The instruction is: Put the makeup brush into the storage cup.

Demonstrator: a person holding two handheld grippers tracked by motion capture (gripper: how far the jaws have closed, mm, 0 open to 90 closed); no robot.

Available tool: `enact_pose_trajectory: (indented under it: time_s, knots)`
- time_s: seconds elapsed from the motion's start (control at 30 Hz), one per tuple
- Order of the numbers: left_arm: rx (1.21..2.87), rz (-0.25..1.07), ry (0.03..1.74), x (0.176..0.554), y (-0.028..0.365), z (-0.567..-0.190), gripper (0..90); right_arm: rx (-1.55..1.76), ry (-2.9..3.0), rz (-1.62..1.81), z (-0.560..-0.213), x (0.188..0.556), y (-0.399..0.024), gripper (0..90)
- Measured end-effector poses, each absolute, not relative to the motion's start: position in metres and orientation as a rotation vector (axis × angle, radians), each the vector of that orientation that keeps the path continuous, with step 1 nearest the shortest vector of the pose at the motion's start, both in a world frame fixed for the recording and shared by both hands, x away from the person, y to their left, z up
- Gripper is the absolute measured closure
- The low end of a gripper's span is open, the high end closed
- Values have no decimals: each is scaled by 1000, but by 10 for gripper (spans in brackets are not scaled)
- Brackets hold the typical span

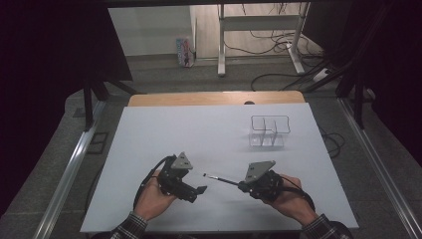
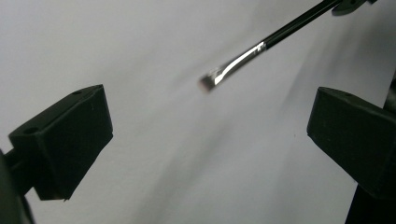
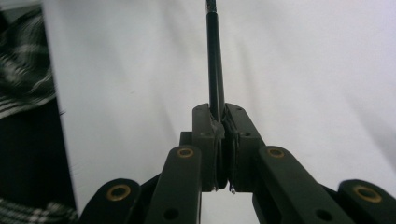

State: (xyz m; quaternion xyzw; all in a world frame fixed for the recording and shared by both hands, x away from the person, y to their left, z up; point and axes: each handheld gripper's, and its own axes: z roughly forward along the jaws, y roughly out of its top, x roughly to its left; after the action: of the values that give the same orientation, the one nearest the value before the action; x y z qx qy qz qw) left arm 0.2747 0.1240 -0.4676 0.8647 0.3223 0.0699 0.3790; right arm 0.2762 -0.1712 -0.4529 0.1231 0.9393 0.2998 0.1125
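High view: the right gripper (image 1: 242, 185) is clamped on the black handle of a thin brush (image 1: 220, 179), near the front edge of the white table (image 1: 149, 134), a little right of centre. The brush is off the surface, roughly level, with its long axis running from the right gripper toward the left one; the silver ferrule and bristle tip lead.

Right gripper view: the jaws are pressed together with the handle (image 3: 215, 60) pinched between the pads, and the shaft runs straight out ahead.

Left gripper (image 1: 200, 189): jaws spread wide, nothing between them. In the left gripper view the brush tip (image 2: 212, 80) hangs ahead of the open jaws and toward the upper right, clear of both pads. That view is soft with blur, so the tip probably sits just short of the jaw line, not inside it.

The clear compartment holder (image 1: 269, 131) stands well apart toward the back right, empty as far as I can tell.

Judgement: the right hand alone has the brush. The left is nearest the bristle end and, if it takes the brush next, must line up across the shaft's axis.
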Motion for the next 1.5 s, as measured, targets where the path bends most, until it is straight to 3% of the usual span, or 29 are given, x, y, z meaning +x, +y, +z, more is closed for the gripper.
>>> enact_pose_trajectory:
  time_s: [0.1,0.43,0.67,0.8,1.3,1.5]
  knots:
    - [2112,88,862,279,135,-469,28,402,2704,896,-453,278,-175,831]
    - [2019,15,902,283,141,-468,28,512,2551,1106,-451,275,-180,829]
    - [1933,-105,886,283,138,-459,32,460,2489,1243,-451,265,-172,828]
    - [1883,-179,872,284,137,-458,78,421,2479,1258,-453,261,-167,828]
    - [1786,-259,806,283,142,-453,655,341,2477,1393,-457,255,-158,824]
    - [1706,-376,758,285,144,-455,809,333,2516,1348,-461,257,-157,817]
